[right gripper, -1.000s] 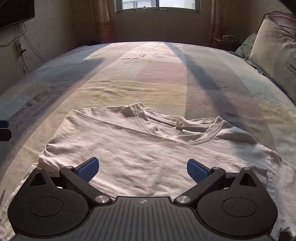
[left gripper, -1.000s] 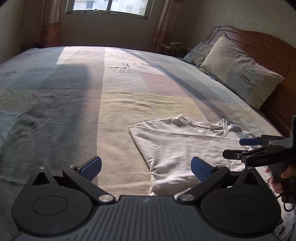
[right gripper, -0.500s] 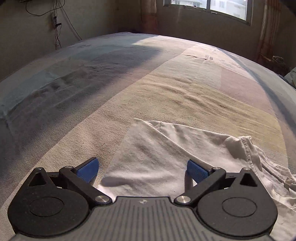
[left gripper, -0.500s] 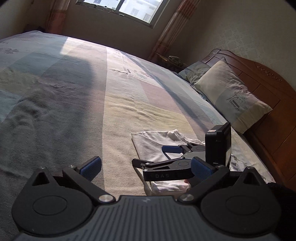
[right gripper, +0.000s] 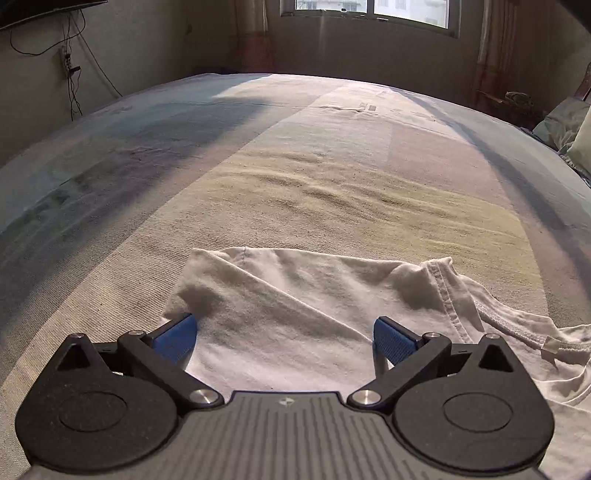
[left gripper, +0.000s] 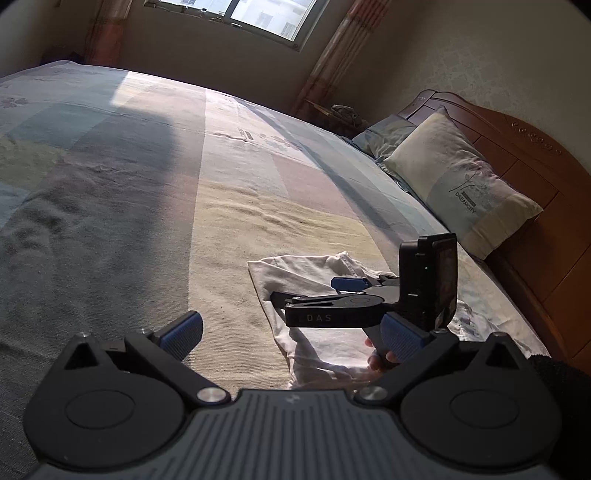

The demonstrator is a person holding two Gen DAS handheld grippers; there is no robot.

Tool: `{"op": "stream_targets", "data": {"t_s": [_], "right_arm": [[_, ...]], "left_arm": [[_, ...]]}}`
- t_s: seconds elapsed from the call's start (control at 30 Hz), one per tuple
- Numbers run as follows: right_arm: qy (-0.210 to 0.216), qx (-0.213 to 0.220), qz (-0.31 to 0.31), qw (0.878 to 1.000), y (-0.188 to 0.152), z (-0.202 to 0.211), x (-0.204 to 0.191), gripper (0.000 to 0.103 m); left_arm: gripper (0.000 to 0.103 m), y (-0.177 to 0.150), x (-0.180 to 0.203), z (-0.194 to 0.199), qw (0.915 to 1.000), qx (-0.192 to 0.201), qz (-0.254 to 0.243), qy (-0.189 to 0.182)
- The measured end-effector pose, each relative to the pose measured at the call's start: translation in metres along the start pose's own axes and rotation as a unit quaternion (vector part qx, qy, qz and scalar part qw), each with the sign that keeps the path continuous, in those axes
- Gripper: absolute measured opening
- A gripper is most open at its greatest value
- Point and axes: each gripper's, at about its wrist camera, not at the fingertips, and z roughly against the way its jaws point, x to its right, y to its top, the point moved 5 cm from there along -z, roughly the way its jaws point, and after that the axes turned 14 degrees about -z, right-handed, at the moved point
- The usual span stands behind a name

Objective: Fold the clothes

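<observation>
Since half a second ago the right gripper (right gripper: pixel 284 338) has dropped lower over the folded corner of the white T-shirt (right gripper: pixel 295 302), so that its left blue pad (right gripper: pixel 175 338) now lies against the garment's left edge; the left gripper (left gripper: pixel 291 330) shows little change of place. The T-shirt lies flat on the bed (right gripper: pixel 332 177), in the near half of the mattress, with its left side folded in over the body and the ribbed collar (right gripper: pixel 447 291) at about 2 o'clock from the right gripper's fingertips. The right gripper's fingers are spread wide and straddle the folded cloth, the right pad (right gripper: pixel 391 341) resting above the fabric; whether the pads press the shirt cannot be told, and nothing is clamped between them. In the left wrist view the same right gripper (left gripper: pixel 314 291) appears from the side at 1 o'clock, its black body marked "DAS", a camera block (left gripper: pixel 428 280) standing upright on it, and a hand (left gripper: pixel 380 360) gripping its handle below. The left gripper hangs above the striped bedspread (left gripper: pixel 147 221) just left of the shirt (left gripper: pixel 295 269), fingers wide apart and empty. A pillow (left gripper: pixel 461 184) leans against the wooden headboard (left gripper: pixel 535 155) at 2 o'clock; a window (right gripper: pixel 369 11) with curtains (left gripper: pixel 340 55) closes the far wall at 12 o'clock.
</observation>
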Motion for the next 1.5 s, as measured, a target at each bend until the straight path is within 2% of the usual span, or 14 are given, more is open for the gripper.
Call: {"op": "stream_targets", "data": {"t_s": [0.07, 0.2, 0.3, 0.4, 0.63, 0.73, 0.9, 1.03, 1.1, 1.17, 1.33, 1.5], "right_arm": [[-0.003, -0.008, -0.009, 1.000, 0.007, 0.001, 0.001, 0.103], [0.002, 0.008, 0.013, 1.000, -0.003, 0.053, 0.018, 0.103], [-0.019, -0.013, 0.006, 1.000, -0.033, 0.080, 0.042, 0.103], [-0.056, -0.044, -0.003, 0.997, -0.063, 0.081, 0.060, 0.103], [-0.037, -0.034, -0.056, 0.997, -0.112, 0.164, 0.090, 0.103], [-0.066, -0.026, -0.071, 0.995, -0.146, 0.210, 0.114, 0.103], [-0.097, -0.037, -0.119, 0.987, -0.201, 0.253, 0.143, 0.103], [-0.122, -0.017, -0.104, 0.987, -0.235, 0.274, 0.143, 0.103], [-0.124, -0.003, -0.117, 0.985, -0.242, 0.280, 0.145, 0.103], [-0.129, 0.009, -0.123, 0.984, -0.246, 0.281, 0.144, 0.103], [-0.144, 0.025, -0.123, 0.982, -0.247, 0.281, 0.141, 0.103], [-0.137, 0.029, -0.131, 0.981, -0.252, 0.290, 0.144, 0.103]], "left_arm": [[0.102, -0.001, 0.004, -0.001, 1.0000, -0.004, -0.006, -0.001], [0.102, 0.001, 0.017, 0.001, 0.9997, 0.000, -0.022, -0.012], [0.102, 0.004, 0.030, 0.000, 0.9992, 0.002, -0.034, -0.019], [0.102, 0.004, 0.048, -0.006, 0.9981, -0.011, -0.058, -0.017], [0.102, -0.004, 0.098, -0.026, 0.9893, -0.047, -0.137, -0.021], [0.102, -0.001, 0.125, -0.023, 0.9855, -0.036, -0.163, -0.033], [0.102, 0.007, 0.169, 0.002, 0.9763, 0.005, -0.205, -0.069], [0.102, 0.005, 0.199, 0.017, 0.9649, 0.020, -0.236, -0.113], [0.102, -0.002, 0.212, 0.011, 0.9583, 0.011, -0.251, -0.135], [0.102, -0.012, 0.222, -0.003, 0.9556, -0.012, -0.259, -0.140], [0.102, -0.038, 0.235, -0.042, 0.9556, -0.061, -0.256, -0.133], [0.102, -0.045, 0.244, -0.042, 0.9556, -0.055, -0.252, -0.143]]}}
